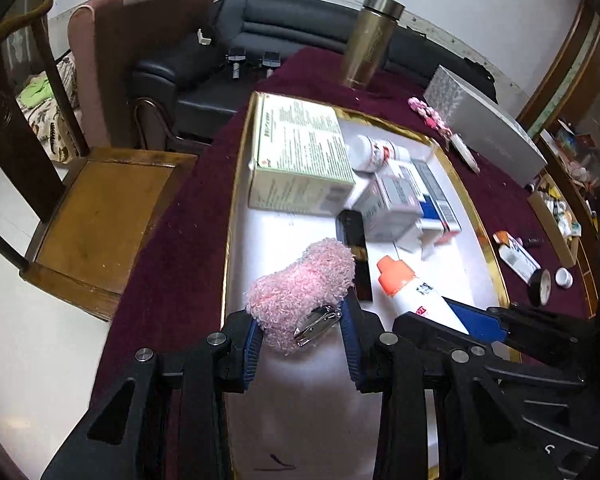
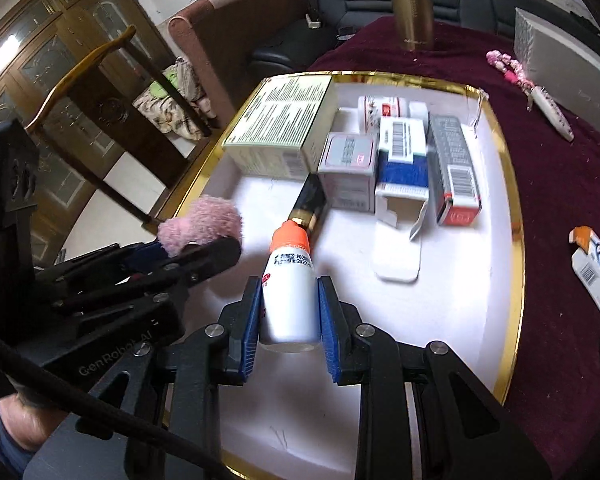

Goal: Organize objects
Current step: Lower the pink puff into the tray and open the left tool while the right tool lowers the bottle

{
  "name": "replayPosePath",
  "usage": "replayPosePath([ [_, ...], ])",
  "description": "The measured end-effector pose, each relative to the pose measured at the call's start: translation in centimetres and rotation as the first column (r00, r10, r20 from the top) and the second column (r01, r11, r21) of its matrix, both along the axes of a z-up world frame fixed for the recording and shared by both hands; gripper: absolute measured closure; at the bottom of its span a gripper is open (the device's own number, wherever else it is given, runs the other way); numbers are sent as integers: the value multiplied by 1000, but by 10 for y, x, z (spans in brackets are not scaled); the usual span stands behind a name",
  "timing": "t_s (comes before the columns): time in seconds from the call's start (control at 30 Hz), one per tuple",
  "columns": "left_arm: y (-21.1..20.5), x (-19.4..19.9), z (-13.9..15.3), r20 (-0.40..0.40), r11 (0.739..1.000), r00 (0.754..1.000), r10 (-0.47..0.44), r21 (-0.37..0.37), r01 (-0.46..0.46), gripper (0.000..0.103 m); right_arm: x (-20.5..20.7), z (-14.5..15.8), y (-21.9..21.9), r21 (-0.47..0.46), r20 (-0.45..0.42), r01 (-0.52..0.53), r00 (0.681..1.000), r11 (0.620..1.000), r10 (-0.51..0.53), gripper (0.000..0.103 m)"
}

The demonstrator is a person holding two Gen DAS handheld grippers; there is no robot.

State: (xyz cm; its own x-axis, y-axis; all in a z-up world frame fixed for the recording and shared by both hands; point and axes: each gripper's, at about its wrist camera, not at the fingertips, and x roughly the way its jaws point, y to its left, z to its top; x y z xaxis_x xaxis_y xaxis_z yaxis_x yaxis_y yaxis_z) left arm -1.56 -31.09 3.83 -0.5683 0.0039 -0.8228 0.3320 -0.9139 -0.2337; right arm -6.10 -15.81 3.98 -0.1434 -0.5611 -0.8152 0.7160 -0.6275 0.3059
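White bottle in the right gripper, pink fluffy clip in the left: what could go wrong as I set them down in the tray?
1. The two grippers sit close: the right gripper could bump the left gripper on lowering.
2. The white bottle points its orange cap at the black and gold box; it may knock it.
3. The pink fluffy clip is held near its end and might slip.

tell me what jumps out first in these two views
A fluffy pink hair clip sits clamped in the left gripper over the gold-rimmed white tray. Beside it, the right gripper grips a white bottle with an orange cap. Medicine boxes crowd the tray's far end.
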Motion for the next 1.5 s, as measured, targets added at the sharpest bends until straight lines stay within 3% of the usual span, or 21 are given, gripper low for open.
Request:
replayPosePath([
  [0.1, -8, -4, -2, 0, 999, 1000, 0, 53, 0, 72, -4, 1, -3, -1, -5, 3, 1000, 1000, -3, 78],
  [0.3, -12, -20, -3, 0, 997, 1000, 30, 75, -30, 72, -15, -10, -5, 17, 11, 36, 999, 999, -37, 78],
  [0.83, 1, -50, -11, 58, 999, 998, 20, -46, -18, 68, -17, -19, -23, 114, -80, 25, 997, 993, -15, 78],
  [1.1, 3, -52, -11, 82, 997, 996, 22, -71, -16, 68, -17, -21, -22, 115, -63, 26, 998, 993, -19, 78],
  [1.3, 9, -55, -12, 93, 995, 996, 13, -101, -4, 55, -18, -23, -22, 129, -60, 30, 998, 991, -22, 78],
  [1.5, 9, -53, -11, 95, 994, 995, 15, -108, -4, 54, -20, -23, -19, 124, -49, 33, 998, 992, -27, 78],
])
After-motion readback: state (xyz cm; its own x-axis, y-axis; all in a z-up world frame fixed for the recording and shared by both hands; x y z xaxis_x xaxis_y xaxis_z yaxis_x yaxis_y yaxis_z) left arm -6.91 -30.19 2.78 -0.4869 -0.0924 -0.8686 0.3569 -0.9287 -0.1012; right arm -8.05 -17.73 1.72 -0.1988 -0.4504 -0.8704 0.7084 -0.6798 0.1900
